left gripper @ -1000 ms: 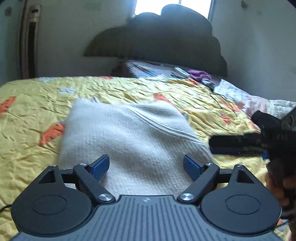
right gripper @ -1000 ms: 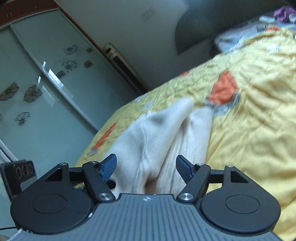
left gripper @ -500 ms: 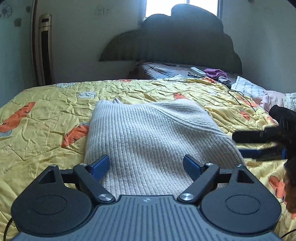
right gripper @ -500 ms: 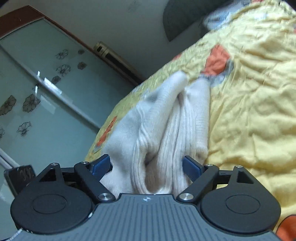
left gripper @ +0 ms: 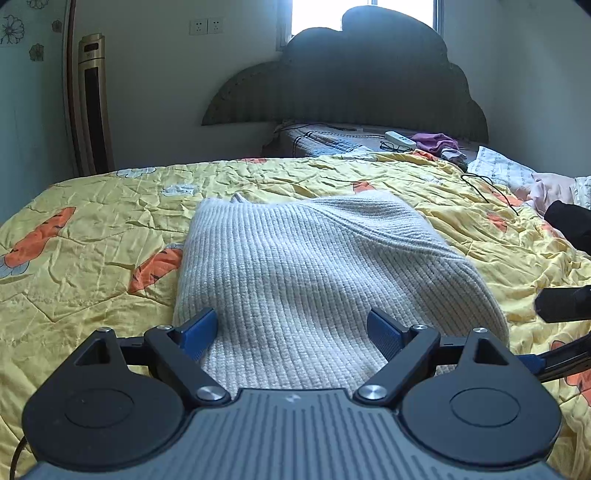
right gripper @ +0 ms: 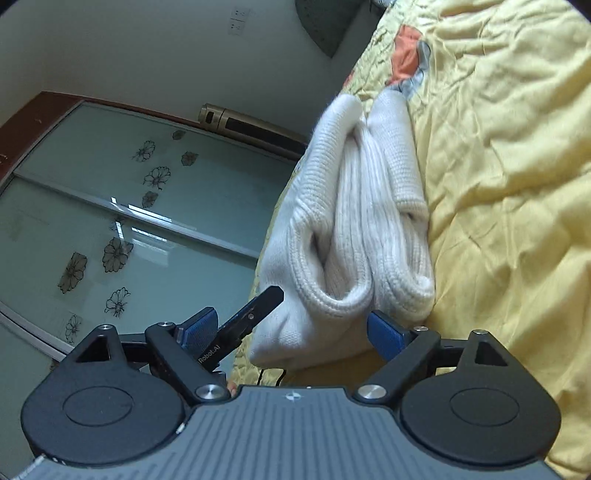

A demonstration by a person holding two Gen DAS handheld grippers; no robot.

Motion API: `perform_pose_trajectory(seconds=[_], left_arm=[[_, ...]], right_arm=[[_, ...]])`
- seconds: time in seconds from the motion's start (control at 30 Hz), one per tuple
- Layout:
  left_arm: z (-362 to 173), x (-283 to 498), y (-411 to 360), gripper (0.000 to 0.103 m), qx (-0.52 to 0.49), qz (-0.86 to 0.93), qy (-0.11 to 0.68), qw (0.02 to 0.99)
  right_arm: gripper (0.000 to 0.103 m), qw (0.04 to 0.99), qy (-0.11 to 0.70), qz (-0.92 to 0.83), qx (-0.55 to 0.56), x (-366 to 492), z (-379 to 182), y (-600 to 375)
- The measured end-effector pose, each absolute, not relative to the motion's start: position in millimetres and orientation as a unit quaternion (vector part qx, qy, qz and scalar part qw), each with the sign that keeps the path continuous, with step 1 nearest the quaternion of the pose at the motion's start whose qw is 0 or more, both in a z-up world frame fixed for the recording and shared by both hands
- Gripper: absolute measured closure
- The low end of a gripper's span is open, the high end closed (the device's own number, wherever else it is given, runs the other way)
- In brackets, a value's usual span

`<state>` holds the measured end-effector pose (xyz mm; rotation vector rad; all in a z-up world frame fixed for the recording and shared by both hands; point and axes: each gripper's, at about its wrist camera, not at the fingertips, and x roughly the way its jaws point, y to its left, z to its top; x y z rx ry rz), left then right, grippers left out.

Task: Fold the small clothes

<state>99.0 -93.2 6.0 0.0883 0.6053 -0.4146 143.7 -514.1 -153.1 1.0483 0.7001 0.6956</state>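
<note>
Hovering with both sets of jaws spread wide, I am holding nothing: my left gripper (left gripper: 291,328) is facing the near edge of the folded white knit sweater (left gripper: 314,269) lying on the yellow quilt (left gripper: 92,229), while my right gripper (right gripper: 291,325) is looking at its rolled folds from the side.

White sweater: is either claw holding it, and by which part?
Neither. Both the left claw and right claw are open at the folded sweater's near edge.

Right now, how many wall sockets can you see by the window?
2 sockets, side by side on the wall left of the window: one on the left, the other touching its right edge. More may lie outside the view.
</note>
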Motion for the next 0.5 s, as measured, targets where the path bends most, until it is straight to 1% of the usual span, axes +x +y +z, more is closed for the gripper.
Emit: perform_pose_trajectory(seconds=[0.13, 0.3, 0.37, 0.4, 0.47, 0.5], left_arm=[[8.9, 100.8, -91.9, 0.014, 0.030, -0.201, 0.296, 0.933], [13.0, 104.3, -95.7, 0.014, 0.027, -0.198, 0.290, 0.936], [12.5, 105.1, -98.5, 0.014, 0.031, -0.193, 0.287, 0.938], [12.1, 106.1, -99.9, 0.014, 0.034, -0.189, 0.287, 0.938], [12.0, 107.0, -101.2, 0.014, 0.031, -0.187, 0.288, 0.939], [12.3, 107.4, -101.4, 0.014, 0.028, -0.189, 0.288, 0.938]], right_arm=[[0.016, 0.758, 0.319, 0.333, 0.462, 164.4, -145.9, -499.5], [0.013, 0.797, 0.310, 0.311, 0.415, 208.8, -131.1, -487.3], [0.015, 0.791, 0.310, 0.321, 0.418, 225.2, -134.3, -485.2], [0.024, 0.792, 0.311, 0.320, 0.416, 228.8, -135.2, -483.6], [0.060, 0.819, 0.318, 0.303, 0.368, 226.4, -130.6, -478.0], [0.074, 0.834, 0.324, 0.289, 0.341, 222.4, -129.3, -476.5]])
